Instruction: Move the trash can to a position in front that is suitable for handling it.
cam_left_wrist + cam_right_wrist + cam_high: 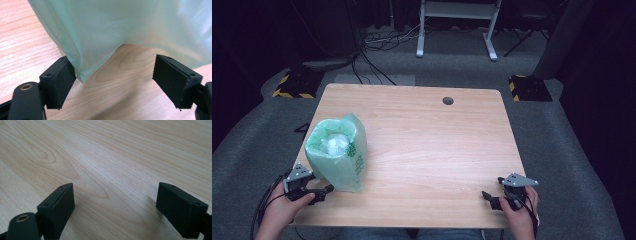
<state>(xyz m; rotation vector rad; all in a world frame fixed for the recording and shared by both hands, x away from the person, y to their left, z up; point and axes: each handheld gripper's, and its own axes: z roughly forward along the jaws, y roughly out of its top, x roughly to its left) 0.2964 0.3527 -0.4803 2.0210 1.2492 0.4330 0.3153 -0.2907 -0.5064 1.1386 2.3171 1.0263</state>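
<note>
Right, the green plastic bag [338,155] sits upright on the near-left part of the wooden table [427,150], mouth gaping, with something pale and crumpled inside [335,144] — paper or film, hard to say from above. The left gripper [321,193] is down at the bag's near corner, jaws spread apart and closed on nothing. In the left gripper view, a bottom corner of the bag [82,77] hangs right beside the inner face of one pad [58,82], touching or as good as, while the other pad [175,80] stands off over bare wood. So this looks like the approach to a grasp: lined up on the plastic, not yet pinching it. Over on the near-right edge, well apart from the bag, the right gripper [492,196] rests low with its jaws wide open too, and its own view has plain wood grain [105,165] between the pads. What the next move calls for, I'd judge, is a small nudge forward so more of that thin film sits between the left jaws, then a firm close; a corner this slim could slip out. The right gripper would have to cross the table to help with the open rim.
</note>
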